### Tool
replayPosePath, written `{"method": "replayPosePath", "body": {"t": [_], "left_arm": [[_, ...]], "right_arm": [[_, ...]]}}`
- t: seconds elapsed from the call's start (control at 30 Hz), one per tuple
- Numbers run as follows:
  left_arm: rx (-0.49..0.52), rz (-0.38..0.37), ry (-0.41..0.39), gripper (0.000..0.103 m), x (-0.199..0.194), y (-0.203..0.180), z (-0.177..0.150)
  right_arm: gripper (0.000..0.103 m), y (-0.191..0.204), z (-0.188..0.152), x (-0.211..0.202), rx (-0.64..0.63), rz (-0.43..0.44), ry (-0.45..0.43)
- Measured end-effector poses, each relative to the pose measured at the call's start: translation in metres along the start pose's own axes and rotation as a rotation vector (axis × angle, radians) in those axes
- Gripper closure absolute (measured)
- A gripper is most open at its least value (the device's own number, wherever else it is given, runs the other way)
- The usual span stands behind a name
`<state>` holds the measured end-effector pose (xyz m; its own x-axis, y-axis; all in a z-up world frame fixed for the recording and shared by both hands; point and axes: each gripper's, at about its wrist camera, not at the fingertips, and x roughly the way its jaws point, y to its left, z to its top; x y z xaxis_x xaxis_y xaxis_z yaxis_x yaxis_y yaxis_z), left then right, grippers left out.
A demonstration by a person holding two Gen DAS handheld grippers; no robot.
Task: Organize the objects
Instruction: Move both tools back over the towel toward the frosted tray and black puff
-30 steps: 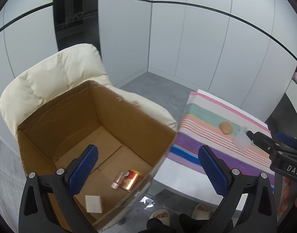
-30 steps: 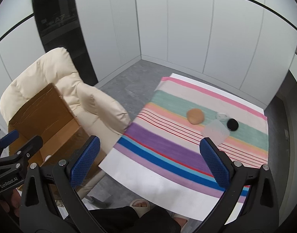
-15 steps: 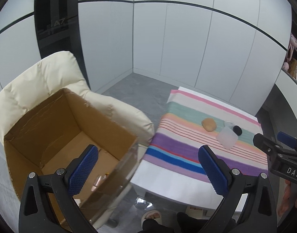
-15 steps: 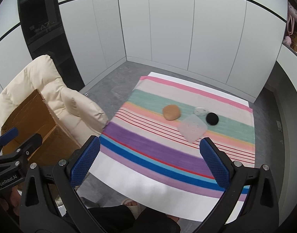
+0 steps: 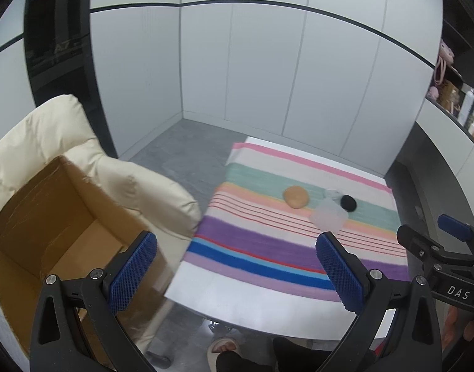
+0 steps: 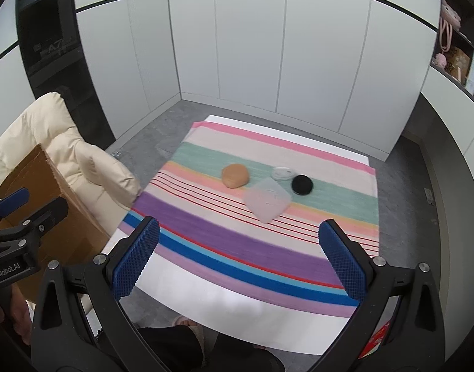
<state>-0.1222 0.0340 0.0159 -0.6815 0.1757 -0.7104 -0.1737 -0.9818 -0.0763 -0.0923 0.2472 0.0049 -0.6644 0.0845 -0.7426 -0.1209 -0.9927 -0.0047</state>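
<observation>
- The left gripper (image 5: pixel 237 266) hangs in the air with its blue-padded fingers (image 5: pixel 134 269) spread wide and nothing between them.
- The right gripper (image 6: pixel 241 255) is likewise wide apart and empty, held above the near edge of the table (image 6: pixel 237 307).
- Ahead of both grippers, on the striped cloth (image 6: pixel 237 241), lie four things close together: a tan rounded lump (image 6: pixel 235 175), a clear square container (image 6: pixel 267 200), a small clear lid (image 6: pixel 282 173) and a black disc (image 6: pixel 302 184).
- The clear container sits nearest the right gripper, just ahead of its right finger; the lump lies beyond and left of it, the black disc beyond and right, the lid just behind the disc.
- Left of the left gripper, an open cardboard box (image 5: pixel 51 217) rests on a cream padded chair (image 5: pixel 144 186); its floor is partly hidden by the left finger.
- Below the grippers, the person's slippered foot (image 5: pixel 223 347) shows under the table edge.
</observation>
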Motion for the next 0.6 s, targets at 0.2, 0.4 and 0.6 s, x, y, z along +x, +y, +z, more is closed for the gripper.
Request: {"method": "replayPosePath", "body": {"t": [0.2,0.4,0.6], "left_arm": [[0.033,-0.037,0.014,0.0,0.01,-0.029,0.002],[0.06,-0.071,0.027,0.0,0.018,-0.06,0.003],[0.107,-0.085,0.046,0.0,0.032,-0.094,0.004]], "right_arm": [[0.0,-0.032,-0.007,-0.002,0.04,-0.034,0.008],[0.0,-0.063,-0.017,-0.004,0.071,-0.067,0.02],[0.0,-0.097,-0.031,0.002,0.086,-0.091,0.045]]}}
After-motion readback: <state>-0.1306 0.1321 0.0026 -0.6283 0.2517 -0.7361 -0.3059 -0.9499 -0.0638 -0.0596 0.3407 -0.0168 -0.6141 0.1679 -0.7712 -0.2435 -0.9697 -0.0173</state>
